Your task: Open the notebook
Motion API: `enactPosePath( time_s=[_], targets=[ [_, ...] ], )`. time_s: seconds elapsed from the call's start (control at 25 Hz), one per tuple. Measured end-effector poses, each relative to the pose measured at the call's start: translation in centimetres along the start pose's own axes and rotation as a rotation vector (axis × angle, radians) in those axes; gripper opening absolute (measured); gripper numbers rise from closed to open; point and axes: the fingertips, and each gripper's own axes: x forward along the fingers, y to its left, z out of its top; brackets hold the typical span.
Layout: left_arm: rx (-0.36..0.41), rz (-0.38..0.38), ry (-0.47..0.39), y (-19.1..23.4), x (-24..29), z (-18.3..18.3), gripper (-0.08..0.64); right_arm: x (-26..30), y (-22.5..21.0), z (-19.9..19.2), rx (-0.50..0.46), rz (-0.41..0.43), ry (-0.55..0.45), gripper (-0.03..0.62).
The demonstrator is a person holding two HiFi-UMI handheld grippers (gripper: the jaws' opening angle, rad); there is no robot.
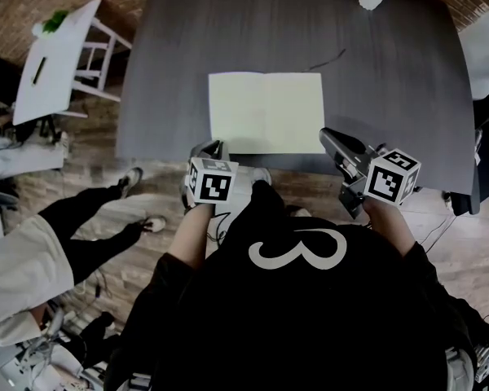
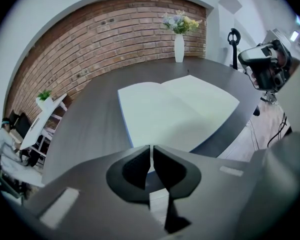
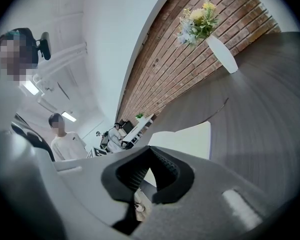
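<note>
Dark grey table [image 1: 391, 96] fills most of what you see. On it, close to the edge by you, lies the notebook [image 1: 266, 111]. It is already open and flat, with two pale blank pages showing and a fold down the middle.

Your left gripper [image 2: 151, 150] is just beside its near left corner. The jaws are almost together, with nothing between them. Your right gripper [image 3: 150, 149] is by the near right corner. Its jaws look pressed together too, with nothing in them.

I think the pages are thin, light and bendy, so they could crease or tear if you pinch hard. If you need to turn one, take it softly by a free outer edge, not near the fold.

A white vase [image 2: 179, 48] of flowers stands at the far end, well away.
</note>
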Motion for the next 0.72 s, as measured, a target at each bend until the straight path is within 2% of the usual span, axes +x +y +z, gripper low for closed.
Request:
enactPosePath(
  time_s=[0.16, 0.36, 0.72],
  targets=[
    [0.029, -0.015, 0.037, -0.3, 0.7, -0.4, 0.006, -0.2, -0.4, 0.0, 0.003, -0.003, -0.005, 0.000],
    [0.004, -0.015, -0.001, -0.3, 0.6, 0.1, 0.006, -1.1, -0.4, 0.1, 0.000, -0.004, -0.008, 0.000],
    [-0.009, 0.090, -0.069, 0.4, -1.1, 0.8, 0.048, -4.2, 0.2, 0.2, -0.032, -0.008, -0.029, 0.000]
  ],
)
